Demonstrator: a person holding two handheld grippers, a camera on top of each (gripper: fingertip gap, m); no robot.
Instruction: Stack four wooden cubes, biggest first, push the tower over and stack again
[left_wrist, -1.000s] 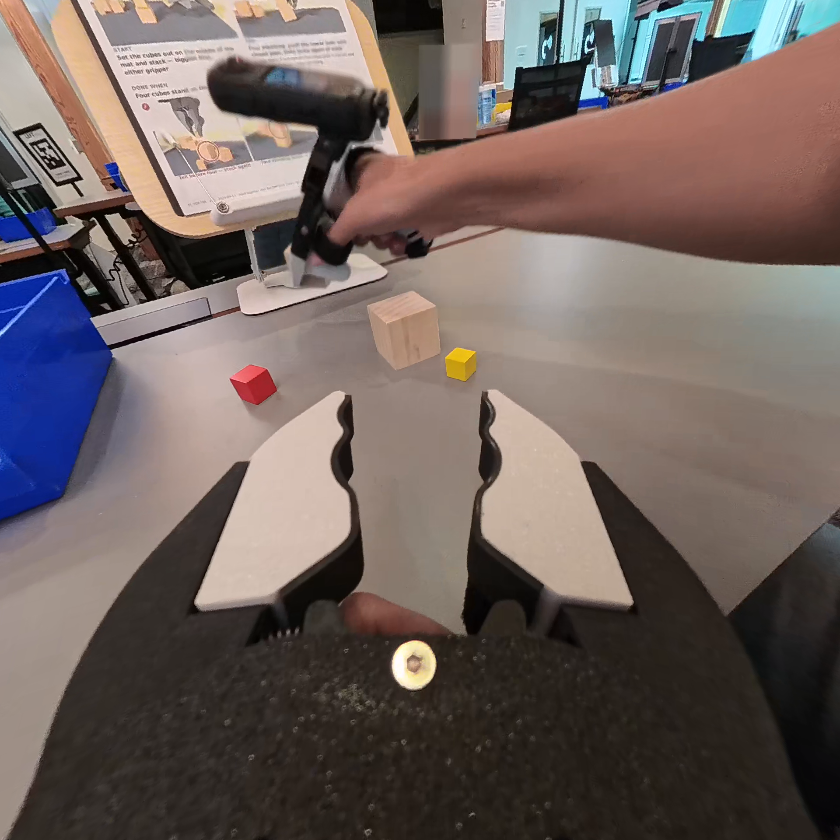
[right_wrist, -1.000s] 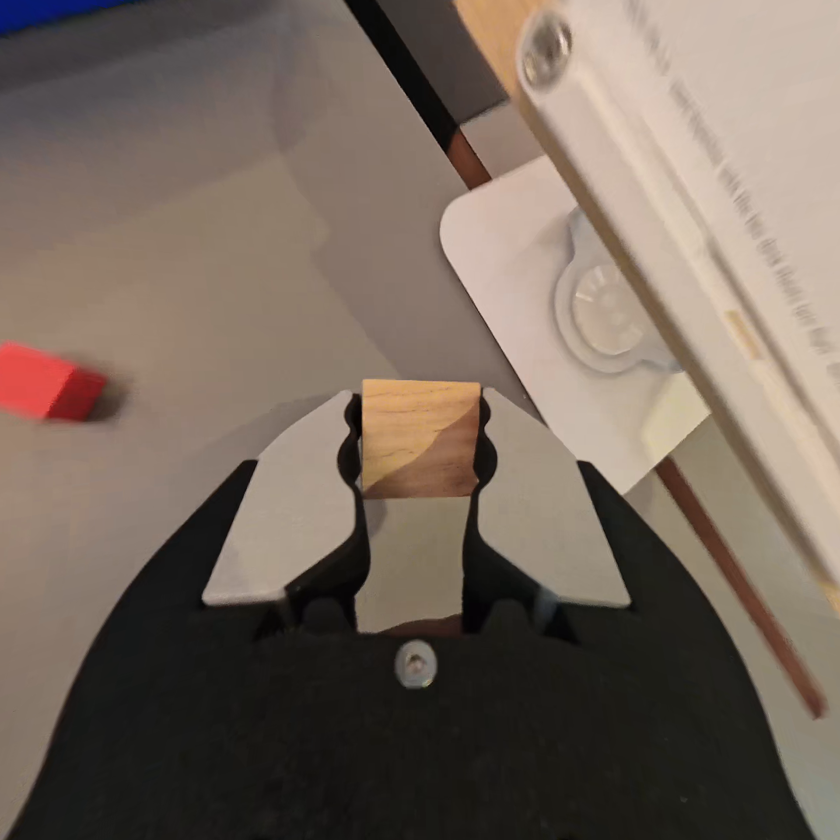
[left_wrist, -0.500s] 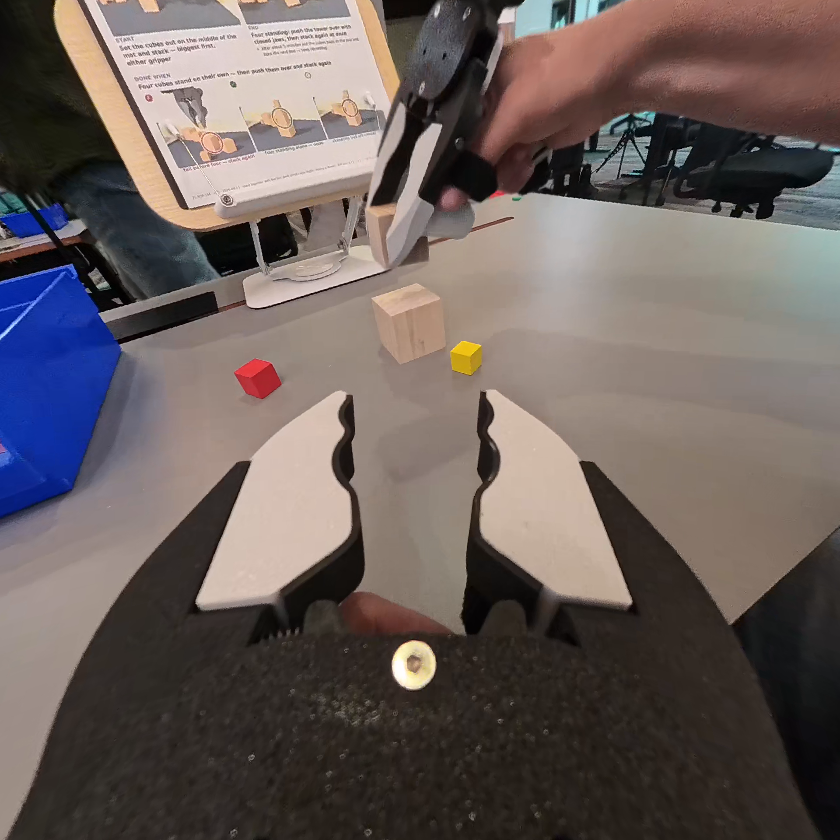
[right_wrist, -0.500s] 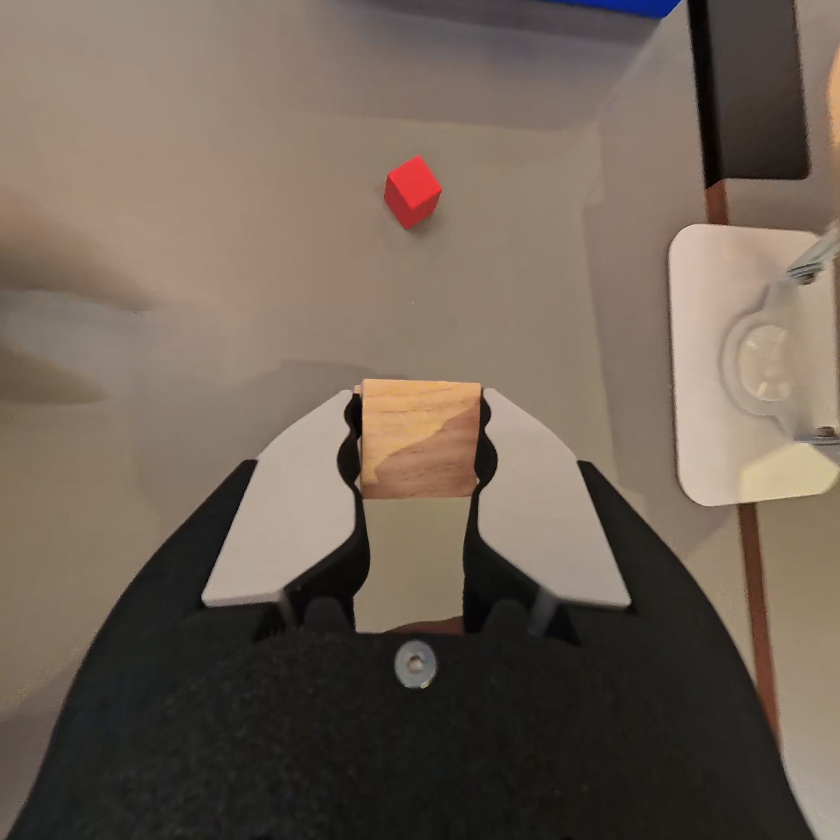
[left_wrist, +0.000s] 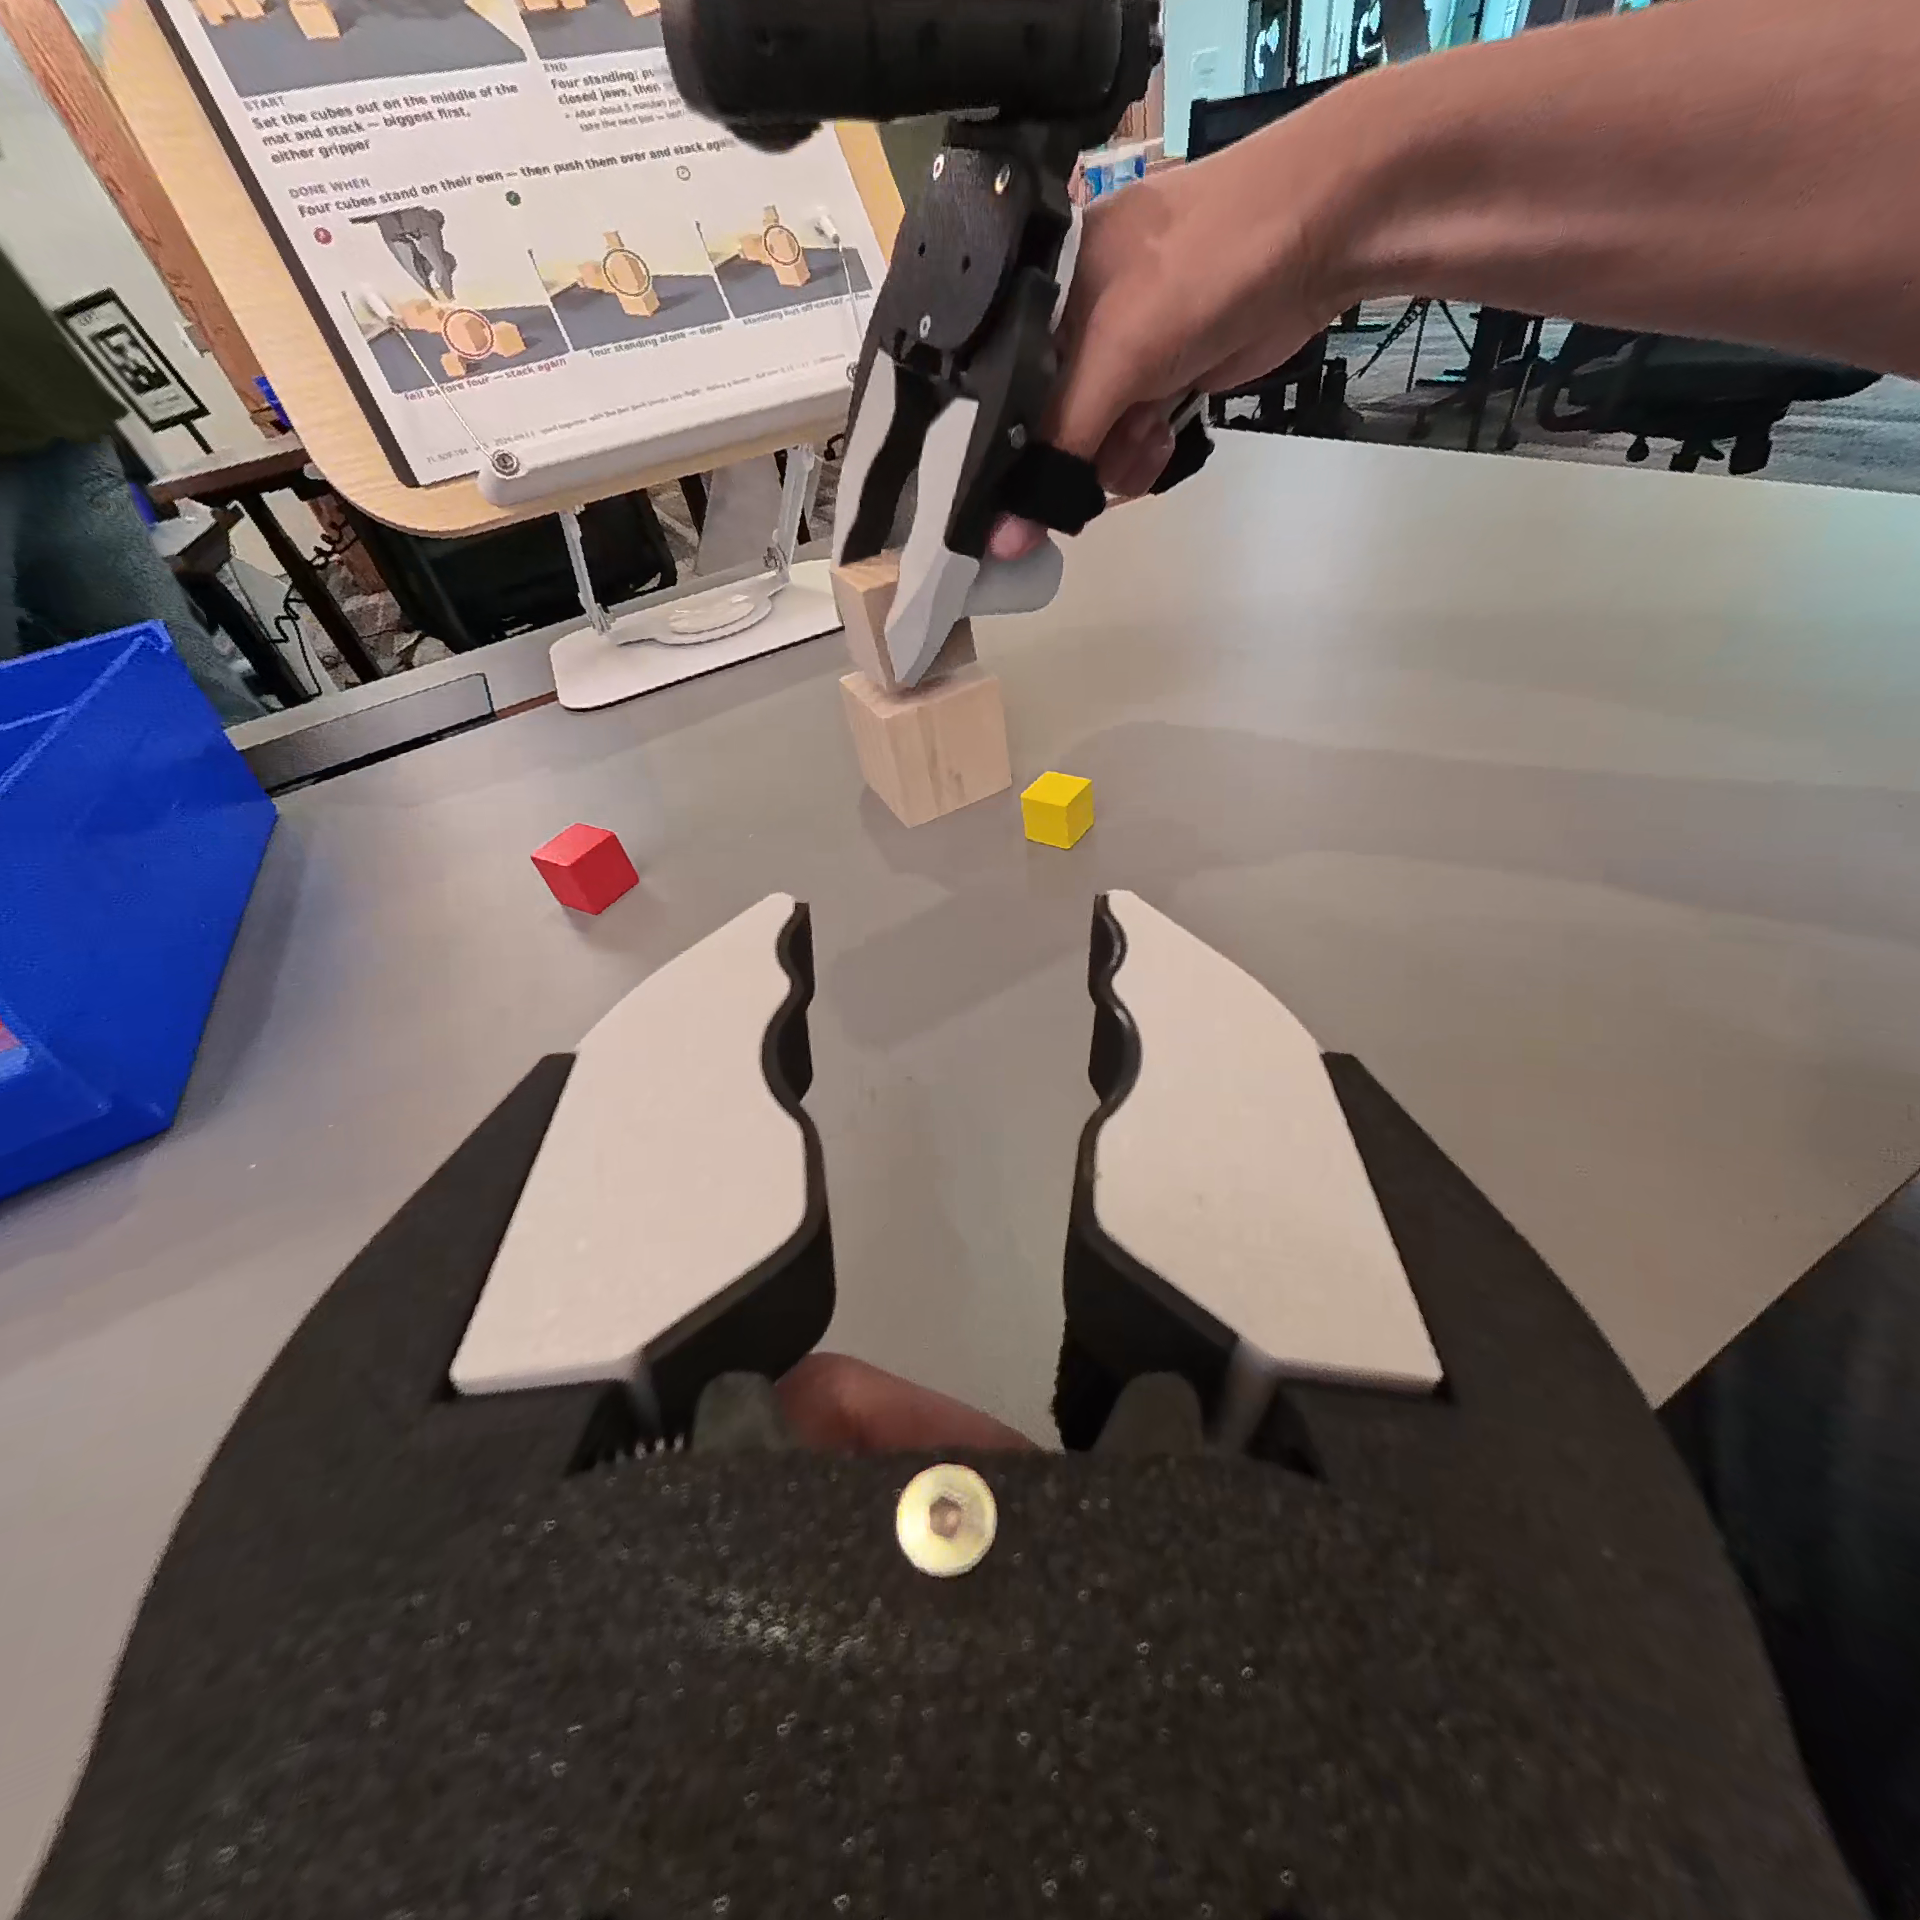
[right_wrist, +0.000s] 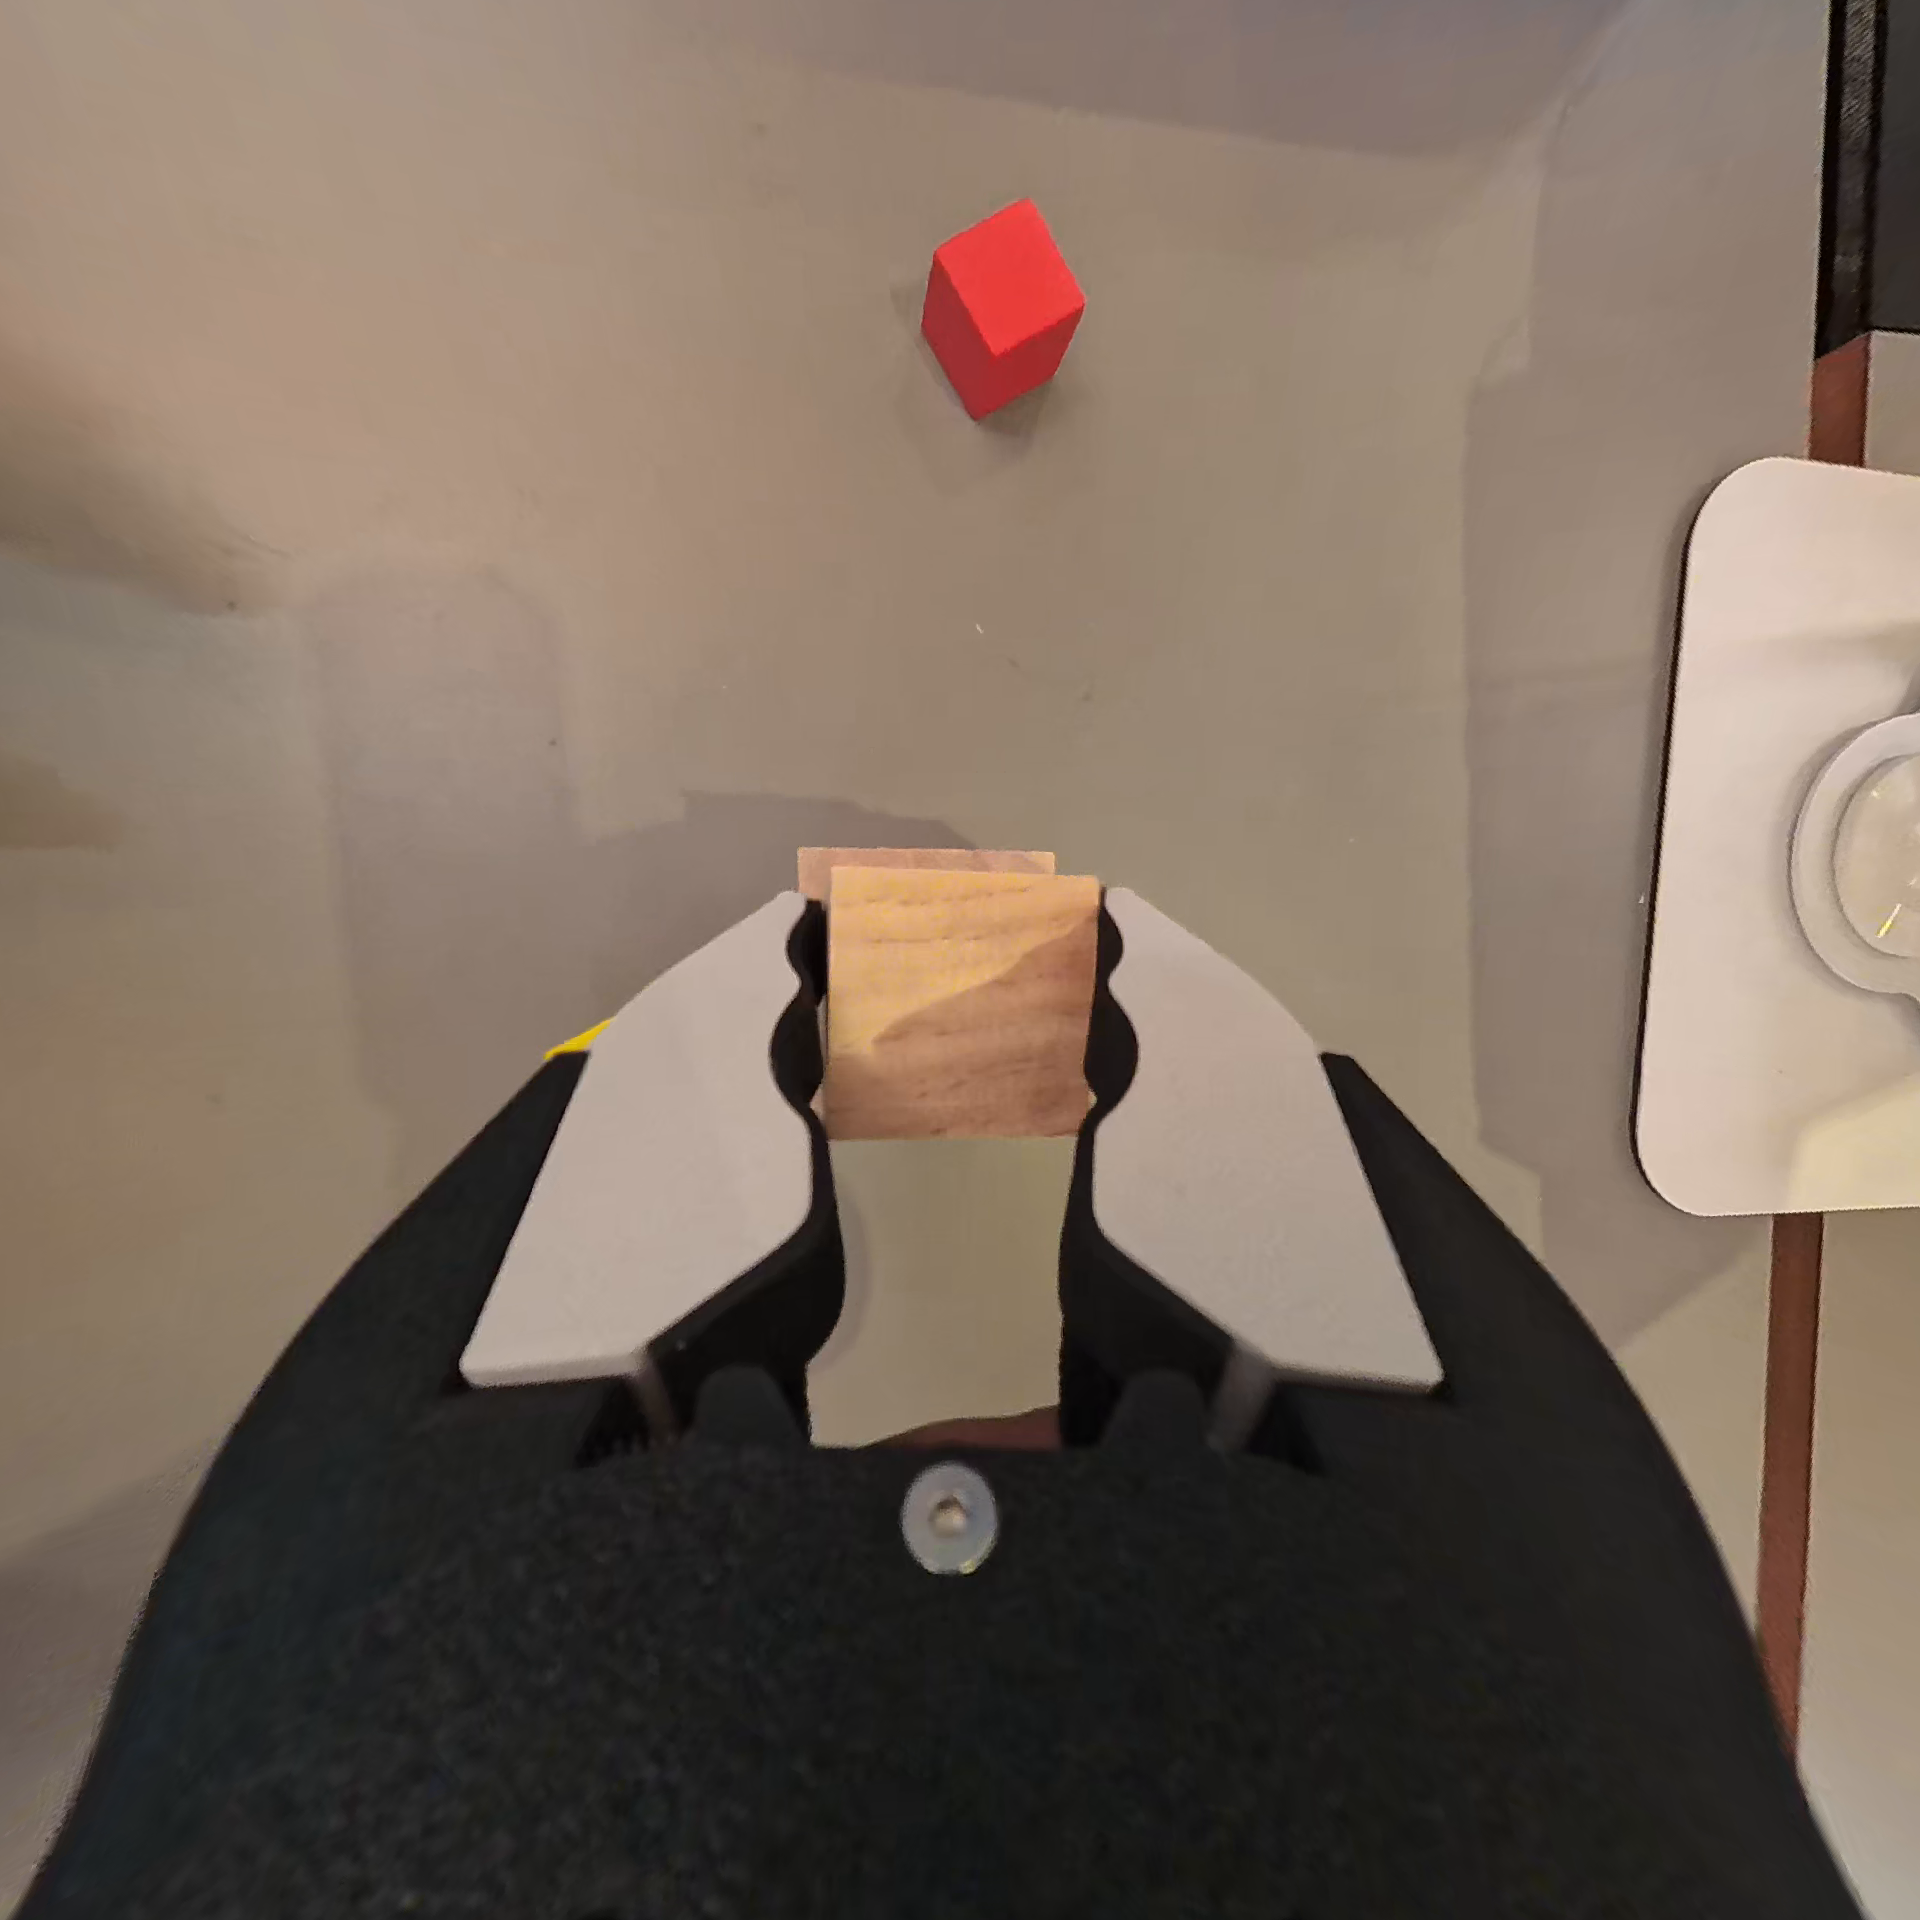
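The biggest plain wooden cube (left_wrist: 925, 746) stands on the grey table (left_wrist: 1455, 831). My right gripper (right_wrist: 951, 904) is shut on a smaller plain wooden cube (right_wrist: 961, 1008) and holds it down on top of the big cube, seen in the left wrist view (left_wrist: 868, 613); whether the two touch I cannot tell. The big cube's edge (right_wrist: 925, 862) peeks out beyond it. A red cube (left_wrist: 585, 868) lies left of the stack, also in the right wrist view (right_wrist: 1003, 307). A small yellow cube (left_wrist: 1057, 808) lies right of it. My left gripper (left_wrist: 948, 920) is open and empty, nearer than the cubes.
A blue bin (left_wrist: 104, 883) stands at the left. An instruction board (left_wrist: 540, 239) on a white stand base (left_wrist: 686, 644) stands at the table's far edge behind the stack; the base also shows in the right wrist view (right_wrist: 1787, 831). A person's forearm (left_wrist: 1507, 208) reaches in from the right.
My right gripper has carried the smaller wooden cube from near the board stand over and down onto the big cube. My left gripper has stayed open in place.
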